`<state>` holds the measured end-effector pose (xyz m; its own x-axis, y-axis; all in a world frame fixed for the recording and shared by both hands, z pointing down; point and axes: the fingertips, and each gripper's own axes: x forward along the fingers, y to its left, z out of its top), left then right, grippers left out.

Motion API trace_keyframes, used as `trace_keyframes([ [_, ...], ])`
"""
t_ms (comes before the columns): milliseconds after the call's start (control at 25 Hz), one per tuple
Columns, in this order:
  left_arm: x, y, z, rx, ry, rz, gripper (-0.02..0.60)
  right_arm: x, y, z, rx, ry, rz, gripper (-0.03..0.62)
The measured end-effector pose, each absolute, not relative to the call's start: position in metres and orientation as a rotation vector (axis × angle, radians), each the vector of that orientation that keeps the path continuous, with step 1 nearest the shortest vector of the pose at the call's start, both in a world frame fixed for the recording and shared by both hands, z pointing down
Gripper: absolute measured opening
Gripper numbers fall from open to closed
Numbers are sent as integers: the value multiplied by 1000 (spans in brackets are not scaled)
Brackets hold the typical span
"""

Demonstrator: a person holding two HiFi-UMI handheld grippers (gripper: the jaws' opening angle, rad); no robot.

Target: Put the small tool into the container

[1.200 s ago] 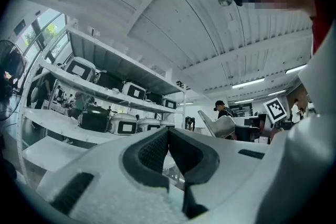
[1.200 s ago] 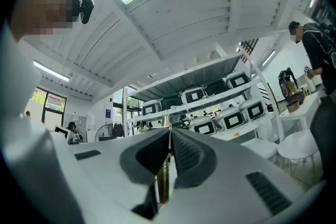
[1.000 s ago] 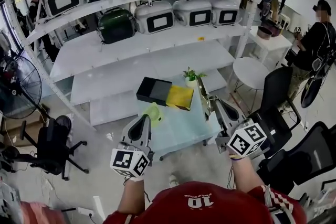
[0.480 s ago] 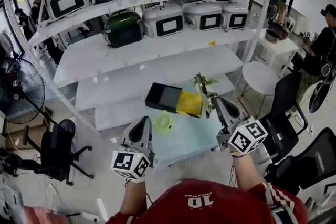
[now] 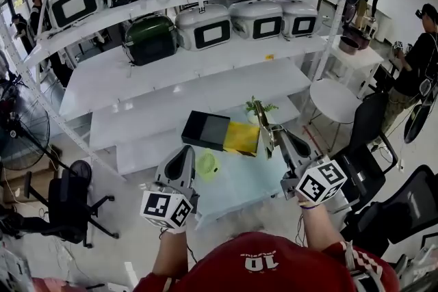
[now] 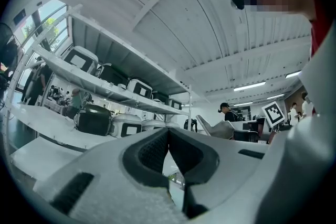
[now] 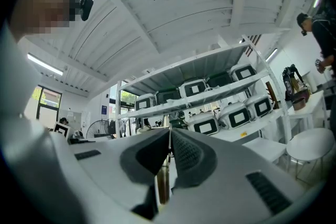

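**Right gripper pinches the small tool, the cup off to its left**

The right gripper (image 5: pixel 272 135) has its jaws closed nearly together on the small tool (image 7: pixel 162 182), a thin brass-coloured shaft. It runs upright between the pads, and its lower part shows below them in the right gripper view. The tool looks like a light, stiff metal piece. Its smooth shaft could swivel or slide in a pinch this narrow, so a hold near mid-length seems safest.

The left gripper (image 5: pixel 183 159) is closed pad to pad with nothing between its jaws.

The likely container, a pale green cup (image 5: pixel 205 165), stands on the glass table (image 5: pixel 239 178). It sits to the left of the right gripper's tips and just beyond the left gripper's. A black box (image 5: pixel 205 129) lies ahead of both grippers.
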<state>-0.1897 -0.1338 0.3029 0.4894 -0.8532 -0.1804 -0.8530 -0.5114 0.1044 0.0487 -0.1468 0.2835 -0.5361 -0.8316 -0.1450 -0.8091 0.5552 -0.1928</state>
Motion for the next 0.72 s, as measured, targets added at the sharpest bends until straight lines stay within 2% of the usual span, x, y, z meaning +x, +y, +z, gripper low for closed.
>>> trace_keyframes([
  [360, -155, -173, 309, 2725, -1521, -324, -2, 65, -190, 293, -1326, 2571, -197, 12],
  [720, -150, -228, 287, 2710, -1678, -310, -2, 72, -268, 275, -1189, 2588, -201, 12],
])
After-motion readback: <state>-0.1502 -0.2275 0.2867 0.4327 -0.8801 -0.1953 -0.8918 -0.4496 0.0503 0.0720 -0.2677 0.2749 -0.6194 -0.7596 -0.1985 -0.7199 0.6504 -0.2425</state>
